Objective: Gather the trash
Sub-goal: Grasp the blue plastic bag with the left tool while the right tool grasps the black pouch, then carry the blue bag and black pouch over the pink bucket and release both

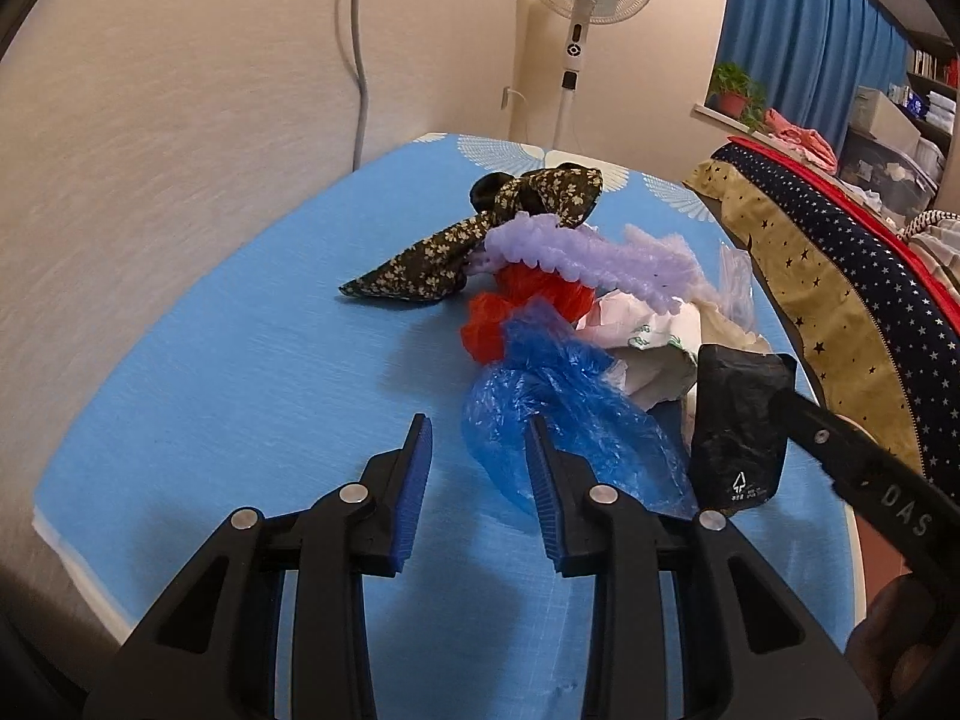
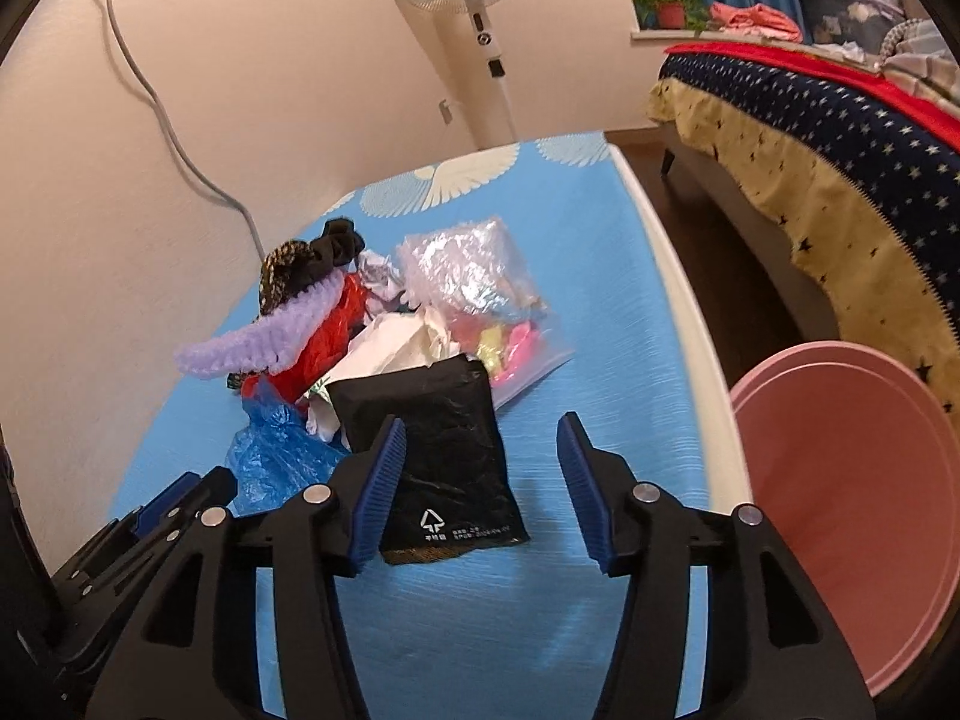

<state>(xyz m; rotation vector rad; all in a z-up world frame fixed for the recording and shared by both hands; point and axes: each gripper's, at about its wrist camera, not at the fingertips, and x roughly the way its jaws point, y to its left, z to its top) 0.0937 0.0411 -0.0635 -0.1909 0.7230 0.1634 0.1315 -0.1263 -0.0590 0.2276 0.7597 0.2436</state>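
The left hand-held gripper [image 1: 477, 450] is hovering low over the table [image 1: 210, 390], jaws apart, a blue bag [image 1: 558, 414] lying just past its right finger. The right hand-held gripper [image 2: 480, 450] is reaching in with jaws wide apart, a black pouch [image 2: 444, 456] lying between them against the left finger. Only the right view is showing a pink bin [image 2: 852, 510] beyond the table's right edge.

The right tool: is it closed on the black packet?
No, the right tool is open; the black packet lies on the table between its fingers, ungripped.
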